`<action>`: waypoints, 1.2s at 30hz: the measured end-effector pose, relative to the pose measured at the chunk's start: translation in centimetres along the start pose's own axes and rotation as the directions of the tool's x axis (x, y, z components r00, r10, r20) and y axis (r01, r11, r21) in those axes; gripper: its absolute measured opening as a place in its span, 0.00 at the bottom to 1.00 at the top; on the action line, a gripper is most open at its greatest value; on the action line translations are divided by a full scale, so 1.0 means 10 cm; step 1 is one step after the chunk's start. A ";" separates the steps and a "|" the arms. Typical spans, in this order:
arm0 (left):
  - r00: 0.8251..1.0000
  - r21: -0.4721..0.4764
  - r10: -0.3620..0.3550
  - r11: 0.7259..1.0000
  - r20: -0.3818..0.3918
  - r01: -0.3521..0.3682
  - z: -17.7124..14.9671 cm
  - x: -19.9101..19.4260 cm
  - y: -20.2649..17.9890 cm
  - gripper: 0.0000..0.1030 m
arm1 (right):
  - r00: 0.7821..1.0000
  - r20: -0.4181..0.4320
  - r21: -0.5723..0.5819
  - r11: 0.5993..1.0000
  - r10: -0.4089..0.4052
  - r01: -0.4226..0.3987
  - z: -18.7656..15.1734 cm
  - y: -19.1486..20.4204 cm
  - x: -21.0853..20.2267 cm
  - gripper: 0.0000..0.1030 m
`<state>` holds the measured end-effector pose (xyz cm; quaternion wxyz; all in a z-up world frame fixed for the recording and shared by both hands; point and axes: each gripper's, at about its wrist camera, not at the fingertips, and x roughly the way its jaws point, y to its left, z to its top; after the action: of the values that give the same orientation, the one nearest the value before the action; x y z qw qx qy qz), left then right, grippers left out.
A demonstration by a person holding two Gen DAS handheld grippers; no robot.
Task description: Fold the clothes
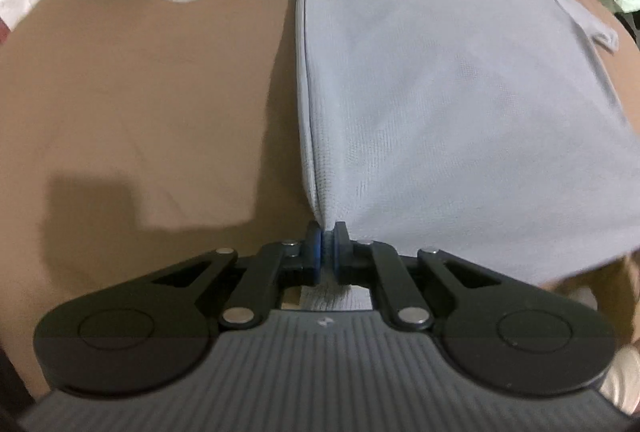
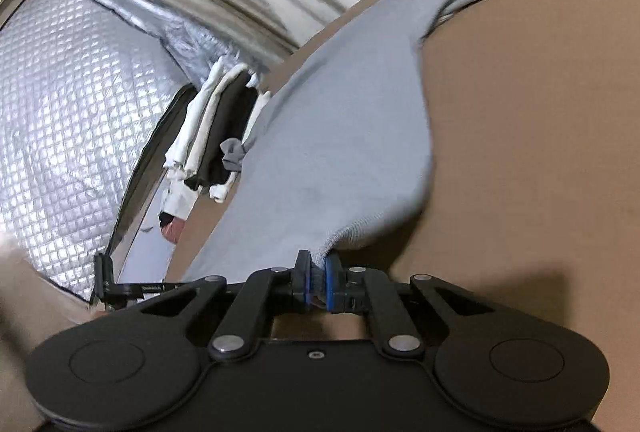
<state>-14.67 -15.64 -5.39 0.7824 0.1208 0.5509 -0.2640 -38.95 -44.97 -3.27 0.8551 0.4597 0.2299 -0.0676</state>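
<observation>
The grey garment [image 1: 440, 80] lies spread on the brown desk [image 1: 140, 92] ahead of both grippers, thin, knitted and smooth, one sleeve stretched far ahead. The left hand-held gripper [image 1: 327, 236] and right hand-held gripper [image 2: 317, 264] each pinch a hem corner; uneven pulling could slip the cloth or skew the fold
</observation>
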 end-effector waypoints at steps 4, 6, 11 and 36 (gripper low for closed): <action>0.997 0.009 0.042 0.999 -0.058 -0.041 -0.20 0.40 0.08 0.05 | 0.995 -0.035 0.017 0.996 -0.090 0.091 -0.23 -0.13 0.09 0.07; 0.998 0.058 0.051 0.997 -0.032 -0.049 -0.25 0.36 0.02 0.05 | 0.993 -0.068 0.051 0.994 -0.093 0.096 -0.33 -0.27 0.25 0.07; 0.999 0.009 0.032 0.999 -0.038 -0.032 -0.30 0.17 0.15 0.17 | 0.990 -0.057 0.120 0.984 -0.128 0.134 -0.49 -0.40 0.33 0.07; 0.943 -0.042 0.186 0.982 0.275 -0.182 1.06 -0.94 0.60 0.71 | 0.967 0.093 -0.341 0.905 -0.237 0.254 1.11 1.72 0.94 0.45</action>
<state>-5.28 -13.15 6.55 0.8740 0.1272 0.4244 -0.1995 -21.35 -43.43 10.68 0.9134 0.2656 0.2730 -0.1439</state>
